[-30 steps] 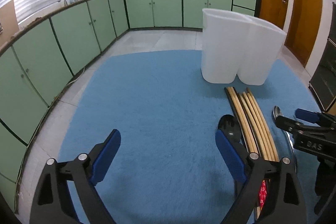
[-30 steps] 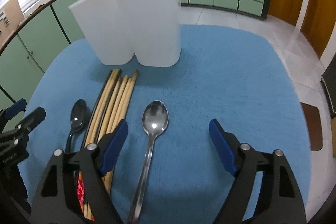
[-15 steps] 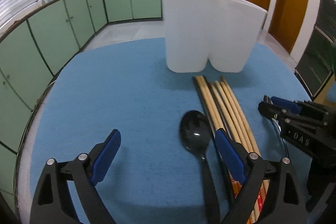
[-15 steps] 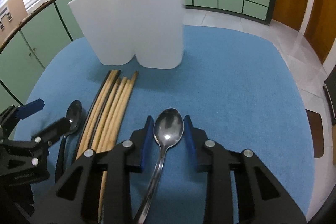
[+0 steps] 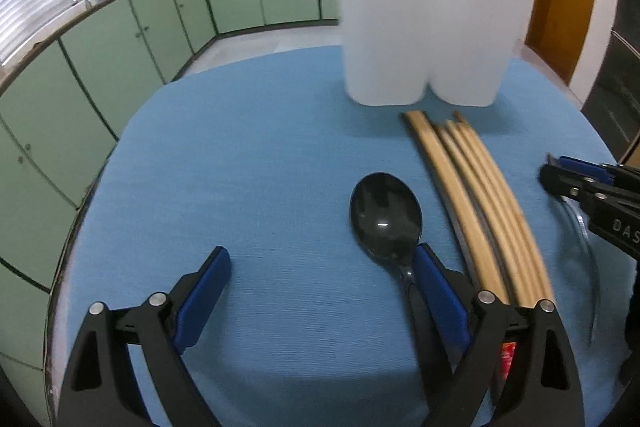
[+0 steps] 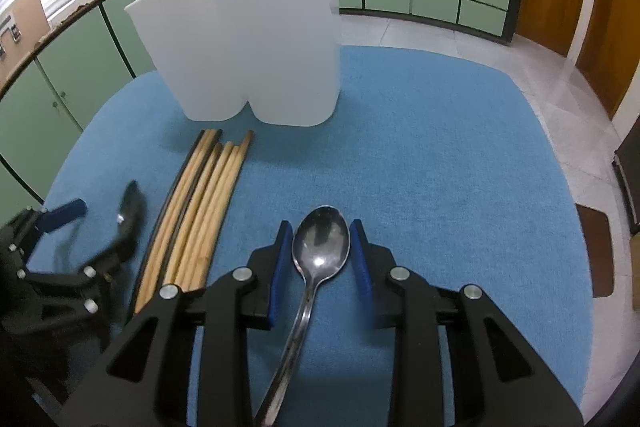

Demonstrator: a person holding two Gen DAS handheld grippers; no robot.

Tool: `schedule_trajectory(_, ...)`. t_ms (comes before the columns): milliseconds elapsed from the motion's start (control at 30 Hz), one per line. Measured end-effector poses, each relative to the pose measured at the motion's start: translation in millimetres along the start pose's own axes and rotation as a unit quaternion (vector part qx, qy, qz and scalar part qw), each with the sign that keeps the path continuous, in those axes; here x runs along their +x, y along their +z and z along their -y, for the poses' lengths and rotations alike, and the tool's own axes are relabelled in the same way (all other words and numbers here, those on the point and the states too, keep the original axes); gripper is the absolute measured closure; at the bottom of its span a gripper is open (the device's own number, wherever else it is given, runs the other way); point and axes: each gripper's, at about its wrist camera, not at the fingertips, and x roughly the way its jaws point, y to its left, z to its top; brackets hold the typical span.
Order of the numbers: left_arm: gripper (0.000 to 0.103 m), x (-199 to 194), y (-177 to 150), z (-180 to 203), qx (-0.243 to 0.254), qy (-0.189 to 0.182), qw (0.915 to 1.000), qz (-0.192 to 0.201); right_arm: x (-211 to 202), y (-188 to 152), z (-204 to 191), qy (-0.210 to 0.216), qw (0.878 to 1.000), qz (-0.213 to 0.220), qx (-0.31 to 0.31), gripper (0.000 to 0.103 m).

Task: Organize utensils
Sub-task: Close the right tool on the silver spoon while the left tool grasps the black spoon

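A white two-part holder (image 5: 424,27) (image 6: 256,39) stands at the far side of the blue mat. Several wooden chopsticks (image 5: 476,195) (image 6: 200,211) lie in front of it. A black spoon (image 5: 386,215) lies left of them; my left gripper (image 5: 320,291) is open around it, its right finger touching the handle. In the right wrist view the black spoon (image 6: 130,207) is blurred. My right gripper (image 6: 320,259) is shut on the neck of a metal spoon (image 6: 320,247), bowl pointing forward, held just above the mat.
The blue mat (image 6: 440,167) covers a round table. Green kitchen cabinets (image 5: 120,47) ring the room behind it. Wooden doors (image 6: 600,7) stand at the right. The right gripper's body (image 5: 592,195) shows at the right edge of the left wrist view.
My right gripper closed on the metal spoon and holds it. My left gripper moved right and forward, bringing the black spoon between its open fingers.
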Motion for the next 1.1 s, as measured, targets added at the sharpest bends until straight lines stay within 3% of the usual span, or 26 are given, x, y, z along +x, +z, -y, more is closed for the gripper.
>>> schedule_trajectory(200,0.013,-2.0,9.4,-5.0,-0.020,-0.025,0.9995,-0.005,2.6,4.4,-0.1,-0.003,1.000,-0.007,-0.003,0.072)
schedule_trajectory(267,0.013,-3.1,15.9,-7.6,-0.029,-0.032,0.9991,-0.002,3.5,9.1,2.8,0.007,1.000,-0.015,0.006,0.065)
schedule_trajectory(533,0.011,20.8,47.0,-7.6,-0.029,-0.012,0.9993,-0.022,11.1,24.4,13.5,0.022,0.999,-0.036,0.024,0.061)
schedule_trajectory(700,0.013,34.1,54.4,-11.4,-0.038,-0.022,0.9982,-0.040,16.1,30.7,16.9,0.026,0.998,-0.046,0.030,0.061)
schedule_trajectory(767,0.024,35.6,54.8,-14.5,-0.043,-0.025,0.9982,-0.035,18.0,32.8,17.5,0.026,0.998,-0.051,0.031,0.068)
schedule_trajectory(833,0.049,35.6,56.7,-18.9,-0.042,-0.031,0.9983,-0.025,20.4,36.4,19.8,0.027,0.998,-0.055,0.032,0.076)
schedule_trajectory(900,0.067,35.7,60.2,-22.9,-0.046,-0.050,0.9974,-0.021,21.5,36.7,22.0,0.035,0.997,-0.056,0.038,0.076)
schedule_trajectory(967,0.067,36.2,64.2,-26.0,-0.052,-0.070,0.9960,-0.018,18.0,37.7,26.3,0.037,0.997,-0.052,0.036,0.076)
schedule_trajectory(1100,0.067,17.5,60.8,-30.7,-0.050,-0.091,0.9936,0.043,-14.7,28.5,23.2,0.031,0.998,0.049,0.003,0.076)
